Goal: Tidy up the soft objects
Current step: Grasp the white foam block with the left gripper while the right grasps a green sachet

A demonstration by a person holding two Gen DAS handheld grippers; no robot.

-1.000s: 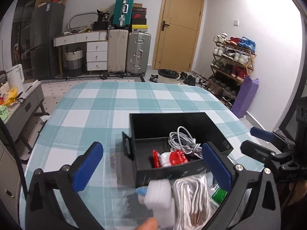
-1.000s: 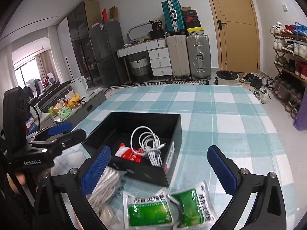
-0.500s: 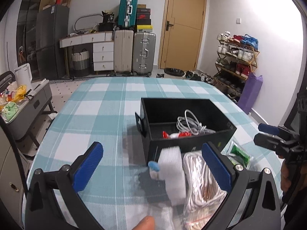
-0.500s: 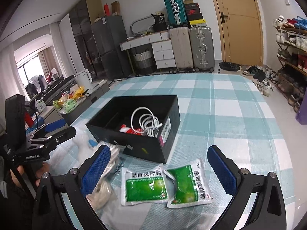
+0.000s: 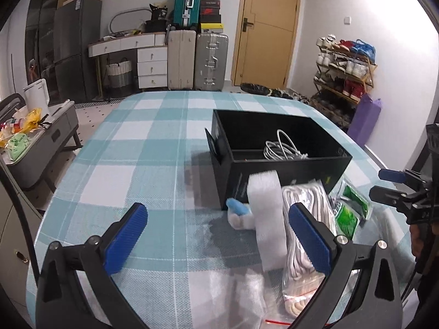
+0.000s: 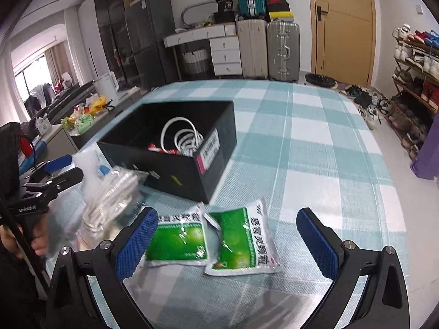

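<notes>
On the teal checked tablecloth, black box holding a white cable coil; bagged white rope, foam strip, two green sachets lying beside. Left gripper and right gripper both spread wide, grasping nothing.

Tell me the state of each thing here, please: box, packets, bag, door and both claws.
Black rectangular box: open, no lid, white cable inside.
Two green foil packets: flat on the cloth, outside the box.
Clear plastic bag of white cord: outside the box.
Left claw: open.
Right claw: open.
Brown wooden door: closed.
</notes>
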